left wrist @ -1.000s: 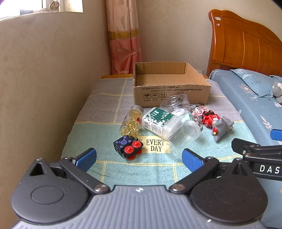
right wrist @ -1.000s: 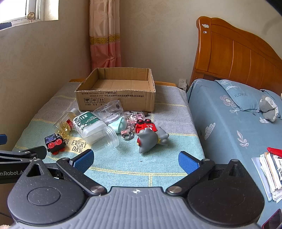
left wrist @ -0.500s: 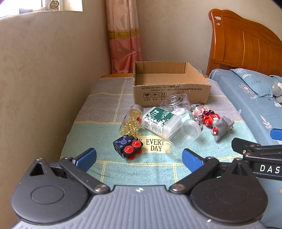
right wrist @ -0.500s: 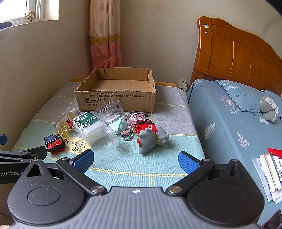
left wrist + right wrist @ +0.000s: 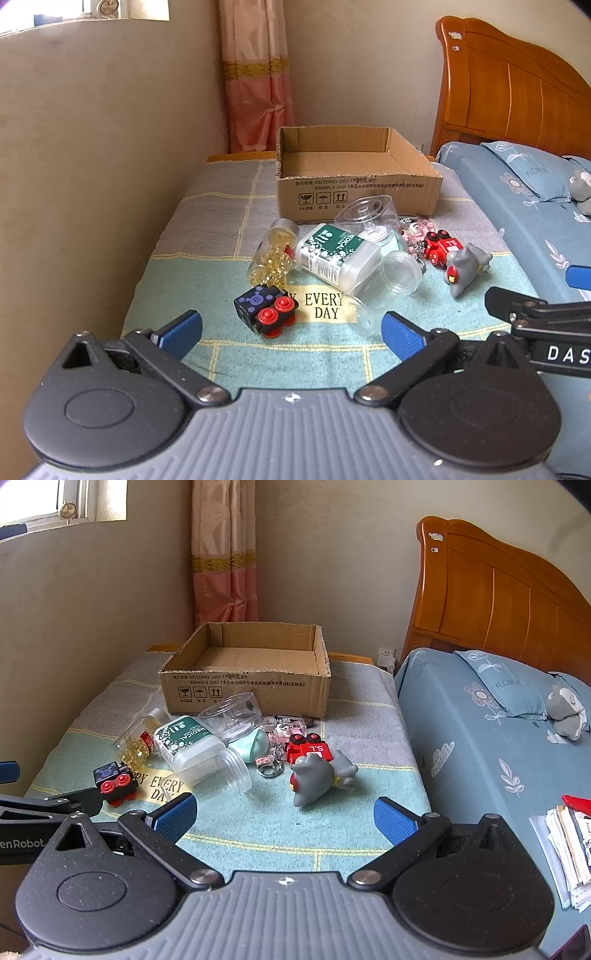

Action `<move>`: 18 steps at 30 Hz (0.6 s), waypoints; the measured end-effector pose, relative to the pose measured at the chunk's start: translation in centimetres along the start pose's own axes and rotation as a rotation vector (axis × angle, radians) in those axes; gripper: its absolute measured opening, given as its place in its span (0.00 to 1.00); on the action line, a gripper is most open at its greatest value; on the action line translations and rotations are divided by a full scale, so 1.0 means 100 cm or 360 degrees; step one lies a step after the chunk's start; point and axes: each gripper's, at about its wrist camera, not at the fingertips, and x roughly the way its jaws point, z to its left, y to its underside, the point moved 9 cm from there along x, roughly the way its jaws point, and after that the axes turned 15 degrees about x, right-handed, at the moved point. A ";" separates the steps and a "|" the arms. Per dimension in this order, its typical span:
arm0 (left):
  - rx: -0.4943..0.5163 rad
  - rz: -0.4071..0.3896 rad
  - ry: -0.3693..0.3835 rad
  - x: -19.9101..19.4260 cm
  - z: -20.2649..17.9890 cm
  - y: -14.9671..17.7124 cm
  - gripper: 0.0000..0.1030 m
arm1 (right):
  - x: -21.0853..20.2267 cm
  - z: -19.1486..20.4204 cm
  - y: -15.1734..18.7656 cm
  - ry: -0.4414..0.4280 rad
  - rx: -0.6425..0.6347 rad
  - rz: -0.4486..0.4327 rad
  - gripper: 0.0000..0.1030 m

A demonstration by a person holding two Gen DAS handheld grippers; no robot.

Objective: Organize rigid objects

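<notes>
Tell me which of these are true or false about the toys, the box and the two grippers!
1. The cardboard box has toys inside. False: only its bare bottom shows.
2. The left gripper is open and holds nothing. True.
3. The bottle of yellow capsules stands upright. False: it lies on its side.
4. The grey toy lies beside the red toy car. True.
5. The right gripper is shut on the black and red block toy. False: it is open, and the toy sits on the cloth.
</notes>
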 end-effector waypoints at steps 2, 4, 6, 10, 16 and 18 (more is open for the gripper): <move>0.0009 -0.0004 0.0007 0.002 0.000 -0.001 0.99 | 0.003 0.000 -0.001 0.0000 -0.0005 0.0006 1.00; 0.0023 -0.0008 0.0018 0.004 0.000 -0.002 0.99 | 0.005 0.001 -0.002 -0.0002 -0.0009 0.0004 1.00; 0.0035 -0.0015 0.0031 0.007 0.000 -0.003 0.99 | 0.007 0.001 -0.002 -0.0005 -0.0017 0.0004 1.00; 0.0084 -0.0029 0.0076 0.013 -0.001 -0.004 0.99 | 0.010 0.004 -0.005 -0.0032 -0.0058 -0.0008 1.00; 0.0199 -0.0009 0.0108 0.031 0.002 0.007 0.99 | 0.020 0.006 -0.008 -0.0168 -0.0116 -0.0041 1.00; 0.0214 0.0011 0.0113 0.040 0.005 0.012 0.99 | 0.026 0.006 -0.006 -0.0187 -0.0140 -0.0032 1.00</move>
